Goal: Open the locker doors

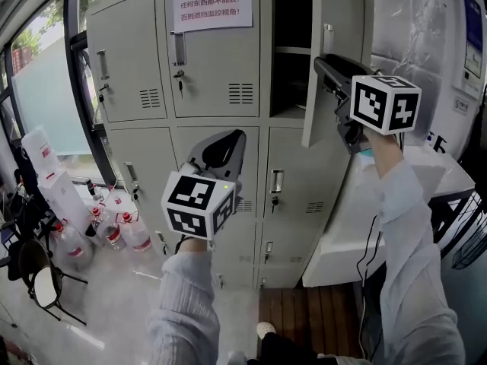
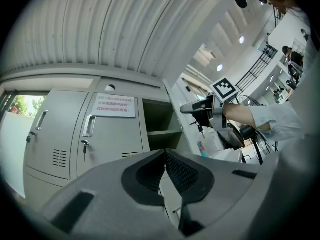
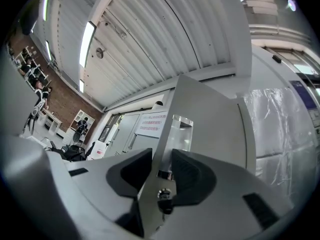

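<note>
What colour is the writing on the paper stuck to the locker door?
Red, on white paper; the head view shows it best.

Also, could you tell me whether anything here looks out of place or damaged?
Nothing looks damaged or spilled. The upper right locker door stands open with the right claw closed on its edge, and plastic jugs crowd the floor left of the lockers.
</note>
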`<state>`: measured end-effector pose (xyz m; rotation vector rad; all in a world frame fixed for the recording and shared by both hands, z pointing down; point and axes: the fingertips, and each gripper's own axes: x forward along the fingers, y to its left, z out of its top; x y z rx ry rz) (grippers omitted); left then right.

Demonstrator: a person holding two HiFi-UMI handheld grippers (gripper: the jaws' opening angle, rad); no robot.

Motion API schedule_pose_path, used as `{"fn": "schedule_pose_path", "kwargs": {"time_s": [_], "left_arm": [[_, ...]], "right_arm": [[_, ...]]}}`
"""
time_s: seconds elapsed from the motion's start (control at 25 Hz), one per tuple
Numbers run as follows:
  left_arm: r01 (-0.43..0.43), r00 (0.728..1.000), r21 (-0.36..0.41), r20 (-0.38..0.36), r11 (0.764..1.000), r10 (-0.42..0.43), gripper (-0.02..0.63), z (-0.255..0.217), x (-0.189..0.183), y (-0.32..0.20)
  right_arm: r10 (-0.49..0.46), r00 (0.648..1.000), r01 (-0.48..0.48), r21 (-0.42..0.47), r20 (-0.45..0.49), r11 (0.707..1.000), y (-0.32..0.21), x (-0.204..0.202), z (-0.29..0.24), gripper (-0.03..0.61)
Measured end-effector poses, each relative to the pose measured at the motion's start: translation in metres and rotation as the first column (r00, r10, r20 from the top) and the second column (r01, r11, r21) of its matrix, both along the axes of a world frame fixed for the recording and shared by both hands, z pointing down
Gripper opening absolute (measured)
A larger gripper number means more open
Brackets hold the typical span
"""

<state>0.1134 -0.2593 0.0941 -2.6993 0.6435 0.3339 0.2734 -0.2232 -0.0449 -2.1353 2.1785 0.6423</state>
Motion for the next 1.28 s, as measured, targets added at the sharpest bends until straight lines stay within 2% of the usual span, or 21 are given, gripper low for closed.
{"fn": "schedule_pose_path", "kwargs": {"time_s": [0.16, 0.24, 0.4, 0.8, 1.16, 1.28], "left_arm": [[-0.013, 1.000, -0.020, 0.005, 1.000, 0.013, 0.011, 0.006, 0.007, 0.015], [-0.023, 1.000, -0.021, 0.013, 1.000, 0.023, 0.012, 0.007, 0.014, 0.022], [-0.026, 1.000, -0.006, 0.012, 1.000, 0.026, 0.012, 0.001, 0.023, 0.031], [-0.038, 0.999, 0.017, 0.016, 0.999, 0.038, 0.011, -0.011, 0.047, 0.040], [-0.095, 0.995, 0.005, 0.023, 0.995, 0.095, 0.011, -0.005, 0.080, 0.052], [-0.122, 0.992, 0.005, 0.026, 0.992, 0.122, 0.011, -0.005, 0.089, 0.059]], "right_arm": [[0.009, 1.000, -0.009, -0.013, -0.009, 1.000, 0.016, 0.002, 0.000, 0.110], [0.039, 0.998, -0.039, -0.013, -0.039, 0.999, 0.023, 0.002, 0.000, 0.080], [0.076, 0.993, -0.079, -0.032, -0.088, 0.996, 0.023, 0.000, 0.000, 0.075], [0.038, 0.996, -0.040, -0.027, -0.084, 0.999, 0.044, 0.007, 0.002, 0.078], [0.046, 0.994, -0.048, -0.017, -0.096, 0.999, 0.075, 0.023, 0.003, 0.086], [0.050, 0.995, -0.051, -0.019, -0.082, 0.999, 0.086, 0.032, 0.002, 0.106]]}}
